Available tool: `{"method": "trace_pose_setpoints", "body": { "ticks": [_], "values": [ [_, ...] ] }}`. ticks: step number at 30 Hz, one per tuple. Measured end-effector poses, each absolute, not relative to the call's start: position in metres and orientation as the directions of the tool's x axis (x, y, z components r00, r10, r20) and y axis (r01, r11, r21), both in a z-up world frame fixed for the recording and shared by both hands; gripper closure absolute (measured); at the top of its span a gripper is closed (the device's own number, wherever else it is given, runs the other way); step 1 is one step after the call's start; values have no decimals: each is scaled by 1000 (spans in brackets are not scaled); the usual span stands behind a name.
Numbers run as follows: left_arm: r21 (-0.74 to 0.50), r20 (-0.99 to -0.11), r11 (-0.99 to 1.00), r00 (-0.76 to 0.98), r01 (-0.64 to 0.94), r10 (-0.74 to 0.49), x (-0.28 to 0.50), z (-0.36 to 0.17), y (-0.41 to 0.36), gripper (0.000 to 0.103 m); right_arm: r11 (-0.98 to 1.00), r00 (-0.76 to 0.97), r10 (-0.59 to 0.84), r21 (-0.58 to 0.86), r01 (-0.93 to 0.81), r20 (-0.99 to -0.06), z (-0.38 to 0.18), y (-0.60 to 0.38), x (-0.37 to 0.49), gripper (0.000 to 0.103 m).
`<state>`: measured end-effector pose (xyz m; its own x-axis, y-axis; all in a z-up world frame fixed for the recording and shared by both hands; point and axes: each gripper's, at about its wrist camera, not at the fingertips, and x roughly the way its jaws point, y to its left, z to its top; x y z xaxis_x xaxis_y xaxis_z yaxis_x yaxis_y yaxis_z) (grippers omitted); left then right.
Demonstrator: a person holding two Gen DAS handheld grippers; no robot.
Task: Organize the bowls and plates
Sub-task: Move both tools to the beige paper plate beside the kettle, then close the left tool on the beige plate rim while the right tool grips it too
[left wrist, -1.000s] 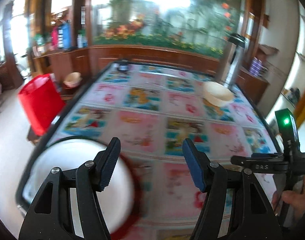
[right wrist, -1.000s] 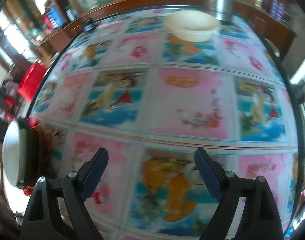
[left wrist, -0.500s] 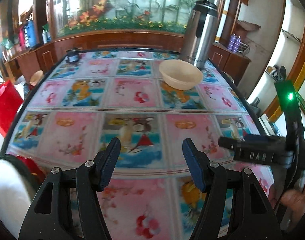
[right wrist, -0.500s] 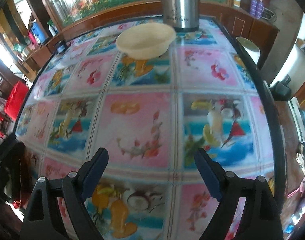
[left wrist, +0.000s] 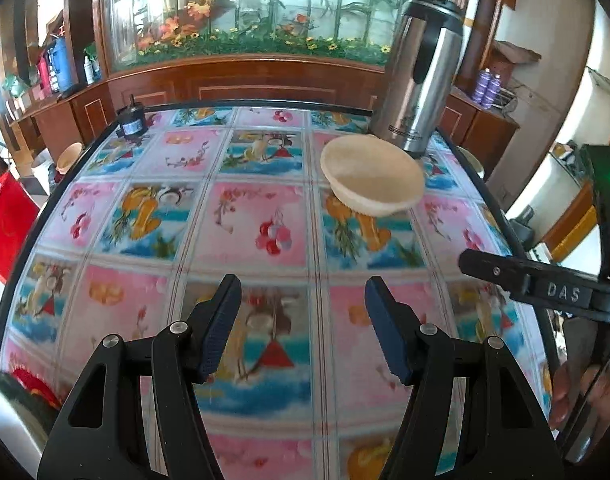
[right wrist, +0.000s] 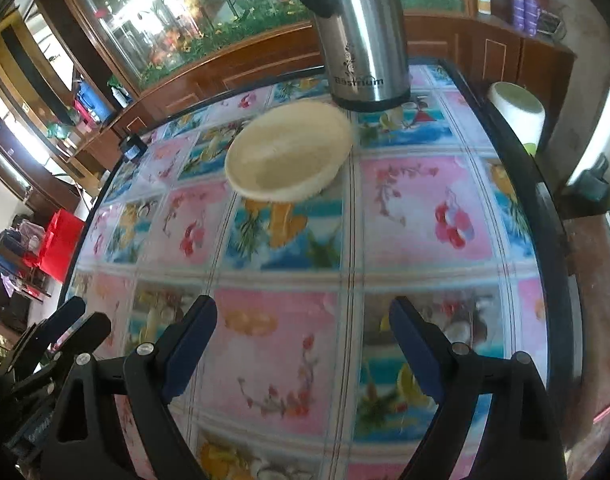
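both grippers are seen with jaws spread wide and nothing held between them: the left gripper (left wrist: 303, 320) and the right gripper (right wrist: 303, 344) are each held above the table (left wrist: 265, 216), whose top is covered by a cloth of pink and blue fruit and flower squares. two grippers, one table, one kettle, one bowl and one plate are counted. one tall steel kettle (right wrist: 361, 28) with a black handle is stood at the far right of the table, and its top is cut off in the right wrist view. one cream bowl (left wrist: 371, 178) is set upright on the cloth just in front of the kettle, near it, well ahead of both sets of fingers; whether bowl and kettle touch cannot be told. one white plate with a red rim (left wrist: 9, 412) is caught only as a blurred sliver at the lower left corner of the left wrist view, mostly cut off by the frame. one small dark object (left wrist: 132, 122) is placed at the far left corner of the table, too small to be made out. compared with the frame half a second ago, the bowl and kettle are shown larger and nearer in both views, and less of the plate is seen. the right gripper's fingers (left wrist: 505, 272) are seen at the right edge of the left wrist view.
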<state>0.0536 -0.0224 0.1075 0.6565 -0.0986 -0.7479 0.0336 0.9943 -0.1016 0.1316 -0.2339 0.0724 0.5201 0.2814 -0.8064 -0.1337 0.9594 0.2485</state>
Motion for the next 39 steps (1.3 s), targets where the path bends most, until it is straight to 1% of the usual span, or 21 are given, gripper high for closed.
{"method": "trace_pose_setpoints", "body": {
  "ticks": [3,9,17,24,25,27,29,32,39],
  "values": [
    [-90,-758,996,646,26,-86,76,106,-26,38,969,534,247,203,-142,-808,72,-235,150,15],
    [-100,-794,995,602,13,-88,118,96,-33,38,963,512,260,181,-199,-819,66,-236,185,16],
    [-99,-804,995,589,-2,-79,142,87,-38,38,965,583,257,170,-201,-771,76,-250,203,15],
    [-89,-817,996,573,-20,-61,176,82,-44,38,959,508,279,209,-192,-815,67,-254,237,17],
    [-87,-817,996,574,-23,-58,180,82,-44,38,960,501,274,202,-193,-821,66,-253,241,19],
    [-91,-820,995,569,-32,-57,192,81,-46,38,958,496,277,199,-205,-823,64,-251,248,27],
    [-98,-831,995,553,-31,-65,204,75,-48,38,959,485,271,191,-209,-831,61,-249,255,38],
    [-96,-840,995,539,-35,-62,217,68,-51,38,954,464,283,194,-229,-840,54,-246,265,48],
    [-94,-850,995,523,-32,-64,238,55,-56,38,949,454,289,188,-255,-843,45,-242,281,54]
  ]
}}
